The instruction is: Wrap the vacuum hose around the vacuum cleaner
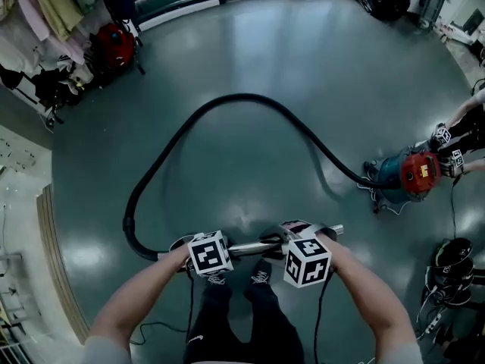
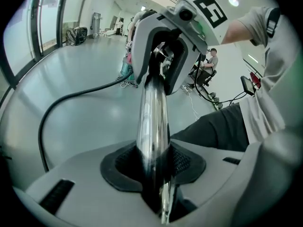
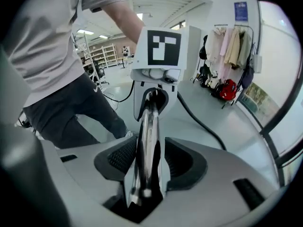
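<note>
A blue and red vacuum cleaner (image 1: 405,177) stands on the floor at the right. Its black hose (image 1: 235,97) runs in a wide loop across the floor and down the left side to a chrome wand (image 1: 250,247), which is held level in front of me. My left gripper (image 1: 220,250) is shut on the wand's left part, with the pads pressing on the tube (image 2: 152,122). My right gripper (image 1: 292,241) is shut on the wand's right part (image 3: 147,141). Each gripper view shows the other gripper at the tube's far end. The vacuum cleaner (image 2: 127,70) shows far off.
A second person's arms with marker cubes (image 1: 447,144) reach the vacuum cleaner at the right edge. A clothes rack with a red bag (image 1: 114,44) is at the top left, and black gear (image 1: 451,268) lies at the lower right. My legs and shoes (image 1: 239,279) are below the wand. A cable (image 1: 453,211) trails on the floor.
</note>
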A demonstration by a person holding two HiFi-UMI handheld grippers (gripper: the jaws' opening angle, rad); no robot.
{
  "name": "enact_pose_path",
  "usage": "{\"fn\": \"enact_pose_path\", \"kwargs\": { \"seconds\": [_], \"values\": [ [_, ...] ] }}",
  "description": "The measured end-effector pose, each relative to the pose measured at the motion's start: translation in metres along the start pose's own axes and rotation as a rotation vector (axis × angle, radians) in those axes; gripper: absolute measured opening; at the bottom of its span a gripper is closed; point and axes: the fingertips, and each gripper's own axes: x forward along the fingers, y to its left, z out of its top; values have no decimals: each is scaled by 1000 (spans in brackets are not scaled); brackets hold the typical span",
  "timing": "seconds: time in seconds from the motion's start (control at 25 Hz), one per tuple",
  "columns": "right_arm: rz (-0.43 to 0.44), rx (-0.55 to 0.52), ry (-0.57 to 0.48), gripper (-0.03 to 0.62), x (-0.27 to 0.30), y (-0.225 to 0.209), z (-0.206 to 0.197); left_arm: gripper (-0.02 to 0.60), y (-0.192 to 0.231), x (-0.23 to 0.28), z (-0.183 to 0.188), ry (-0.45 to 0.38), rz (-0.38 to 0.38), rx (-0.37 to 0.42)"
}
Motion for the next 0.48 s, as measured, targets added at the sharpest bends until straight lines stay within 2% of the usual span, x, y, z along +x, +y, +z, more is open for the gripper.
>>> {"fn": "enact_pose_path", "kwargs": {
  "seconds": [0.12, 0.2, 0.32, 0.48],
  "values": [
    [-68, -59, 10, 172, -48, 1, 14, 143, -16, -22, 24, -13, 33, -22],
    [-108, -55, -15, 172, -79, 1, 23, 141, -25, -31, 35, -12, 53, -32],
    [-213, 28, -109, 172, -126, -10, 40, 141, -35, -39, 54, -20, 86, -42],
    [-405, 186, -278, 172, -186, -28, 58, 138, -44, -39, 78, -15, 133, -42]
  ]
}}
